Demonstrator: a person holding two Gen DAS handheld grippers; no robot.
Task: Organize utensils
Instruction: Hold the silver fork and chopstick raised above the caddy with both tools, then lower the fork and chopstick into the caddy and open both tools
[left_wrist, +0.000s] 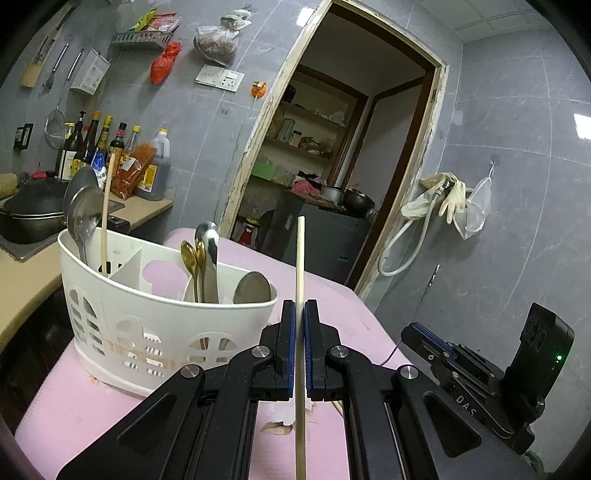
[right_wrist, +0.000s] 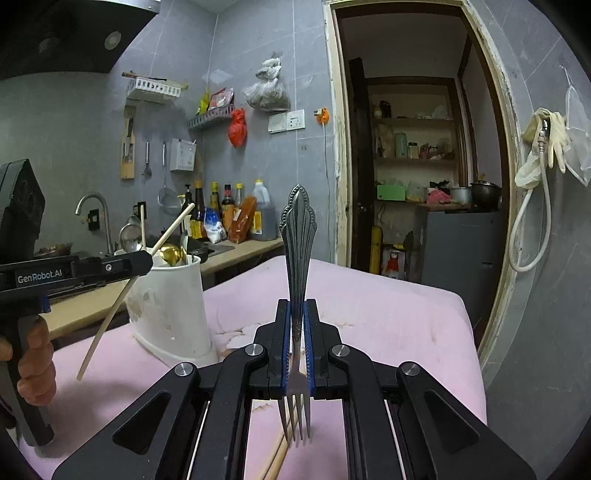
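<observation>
1. While the left gripper (left_wrist: 299, 314) points forward over the pink mat (left_wrist: 74, 406), its jaws are clamped on a pale chopstick (left_wrist: 300, 266), which runs up past the fingertips and down behind them toward the camera.
2. Seen from the right wrist, the left gripper (right_wrist: 146, 258) reaches in level from the left edge, a person's hand (right_wrist: 35, 358) wrapped around its grip below; the chopstick (right_wrist: 129, 284) it pinches slants, upper end toward the holder and lower end hanging over the mat (right_wrist: 388, 314).
3. To the left of the left jaws stands the white utensil holder (left_wrist: 147, 325) on the mat, near but apart from the fingertips. It holds two large steel spoons (left_wrist: 81, 210) and another chopstick (left_wrist: 106, 218) in its far-left compartment, and gold spoons (left_wrist: 192, 258) with a steel spoon (left_wrist: 208, 240) in the right one.
4. The right gripper (right_wrist: 297, 317) also points forward, jaws pressed on a patterned steel fork (right_wrist: 297, 236) at its neck; the handle rises beyond the fingertips, the tines point back toward the camera.
5. Below the tines, a pair of wooden chopsticks (right_wrist: 277, 454) lies on the mat.
6. The right gripper (left_wrist: 424, 332) shows at the lower right of the left wrist view, beside the left one.
</observation>
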